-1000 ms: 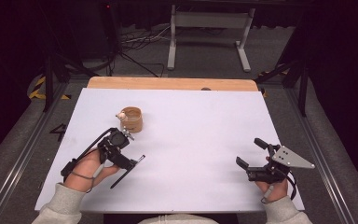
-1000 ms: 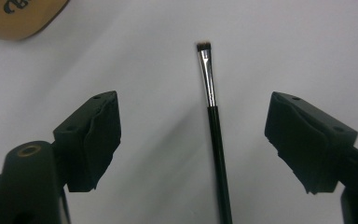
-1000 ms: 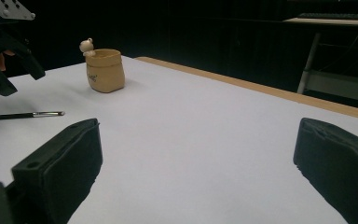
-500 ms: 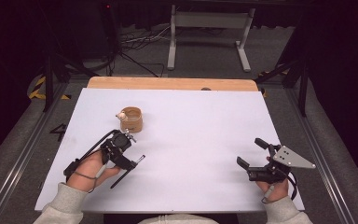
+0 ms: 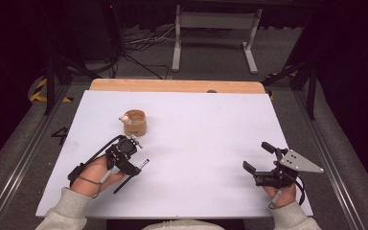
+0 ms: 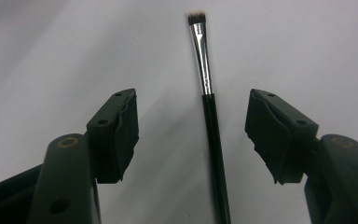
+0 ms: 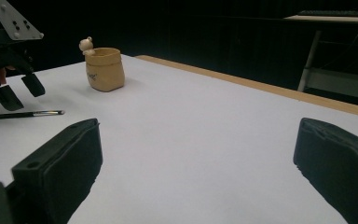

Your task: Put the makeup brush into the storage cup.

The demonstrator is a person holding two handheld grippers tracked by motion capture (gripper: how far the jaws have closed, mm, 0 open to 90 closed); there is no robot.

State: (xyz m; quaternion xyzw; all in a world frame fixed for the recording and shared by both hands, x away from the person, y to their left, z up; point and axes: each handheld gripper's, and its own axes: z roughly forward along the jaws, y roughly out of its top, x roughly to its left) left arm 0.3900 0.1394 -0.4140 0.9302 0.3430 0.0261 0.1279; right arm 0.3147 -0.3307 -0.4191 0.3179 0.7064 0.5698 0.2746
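Observation:
A thin black makeup brush (image 6: pixel 209 107) with a silver ferrule lies flat on the white table (image 5: pixel 206 129). My left gripper (image 6: pixel 191 100) hangs over it, open, one jaw on each side of the handle and neither touching it. In the high view the left gripper (image 5: pixel 127 165) is at the front left, above the brush (image 5: pixel 133 173). A small tan pot (image 5: pixel 135 122) with a bear figure on its rim stands just beyond. My right gripper (image 5: pixel 258 157) rests open at the front right, nothing between its jaws.
In the right gripper view its own gripper (image 7: pixel 198 128) faces across bare white table towards the pot (image 7: pixel 103 69), the brush (image 7: pixel 23 114) and the left gripper (image 7: pixel 16 91). A wooden strip (image 5: pixel 177 86) edges the far side. Metal rails (image 5: pixel 28 139) flank the table.
My left gripper has edged slightly to the right above the brush. The right gripper, the pot and the brush have stayed where they were.

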